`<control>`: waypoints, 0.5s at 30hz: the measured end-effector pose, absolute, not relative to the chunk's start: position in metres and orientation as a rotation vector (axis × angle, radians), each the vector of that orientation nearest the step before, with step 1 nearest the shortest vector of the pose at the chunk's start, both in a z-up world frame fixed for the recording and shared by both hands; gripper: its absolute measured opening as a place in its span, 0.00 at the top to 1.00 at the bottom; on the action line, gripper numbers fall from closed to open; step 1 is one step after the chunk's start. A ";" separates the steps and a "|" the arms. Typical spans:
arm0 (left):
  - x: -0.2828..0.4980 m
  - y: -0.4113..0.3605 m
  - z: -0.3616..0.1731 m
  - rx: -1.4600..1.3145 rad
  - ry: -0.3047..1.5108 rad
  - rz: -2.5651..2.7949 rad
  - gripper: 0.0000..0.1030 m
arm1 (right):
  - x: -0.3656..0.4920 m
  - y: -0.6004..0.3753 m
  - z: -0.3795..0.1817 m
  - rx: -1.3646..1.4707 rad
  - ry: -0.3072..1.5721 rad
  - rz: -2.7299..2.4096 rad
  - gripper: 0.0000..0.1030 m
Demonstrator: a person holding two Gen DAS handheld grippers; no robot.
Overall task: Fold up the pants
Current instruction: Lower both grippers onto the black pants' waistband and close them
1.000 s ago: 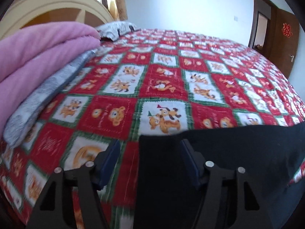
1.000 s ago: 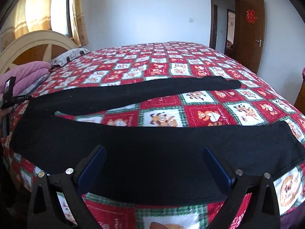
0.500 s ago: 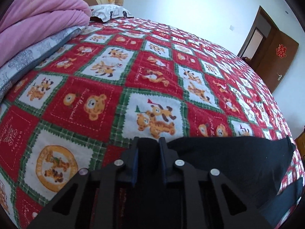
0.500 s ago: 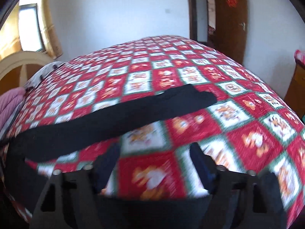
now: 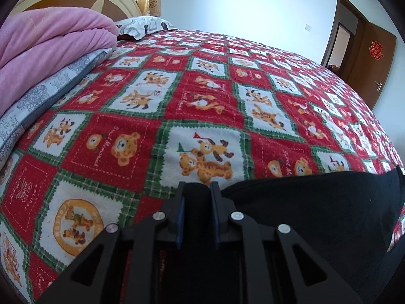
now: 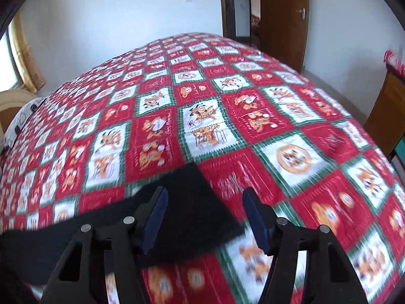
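left tool [image 5: 197,192] clamped on the pants [image 5: 316,202]; right tool [image 6: 203,206] open, empty.
the right may snag bedspread [image 5: 202,96] instead of the leg end.

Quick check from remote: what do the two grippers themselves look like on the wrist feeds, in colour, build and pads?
Both match. The left gripper and right gripper are matte black linkage frames with triangular cut-outs and round silver pivot pins. Each finger carries a flat dark blue pad. No cables, markings or sleeves show in either view.
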State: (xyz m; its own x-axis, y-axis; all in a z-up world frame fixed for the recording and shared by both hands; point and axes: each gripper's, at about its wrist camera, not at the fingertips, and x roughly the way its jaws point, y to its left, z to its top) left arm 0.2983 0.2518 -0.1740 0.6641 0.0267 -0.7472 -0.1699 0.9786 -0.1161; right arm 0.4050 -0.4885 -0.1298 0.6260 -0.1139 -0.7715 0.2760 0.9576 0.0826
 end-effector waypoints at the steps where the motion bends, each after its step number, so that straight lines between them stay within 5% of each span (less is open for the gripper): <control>1: 0.299 0.251 -0.174 -0.180 0.838 0.113 0.82 | 0.412 -0.490 -0.132 0.203 0.873 -0.221 0.39; 9: 0.302 0.252 -0.178 -0.195 0.839 0.108 0.82 | 0.479 -0.495 -0.175 0.160 1.030 -0.144 0.40; 11: 0.302 0.252 -0.179 -0.190 0.839 0.111 0.82 | 0.484 -0.490 -0.185 0.106 1.050 -0.135 0.56; 12: 0.303 0.252 -0.179 -0.187 0.840 0.113 0.82 | 0.484 -0.487 -0.186 0.087 1.044 -0.118 0.72; 15: 0.302 0.249 -0.179 -0.165 0.839 0.123 0.82 | 0.481 -0.484 -0.183 0.108 1.030 -0.076 0.91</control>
State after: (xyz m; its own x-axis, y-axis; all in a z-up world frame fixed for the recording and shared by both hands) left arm 0.3023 0.2487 -0.1786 0.6624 0.0428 -0.7479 -0.1731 0.9801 -0.0972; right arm 0.4811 -0.4843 -0.1831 0.5129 -0.0120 -0.8583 0.1138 0.9920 0.0542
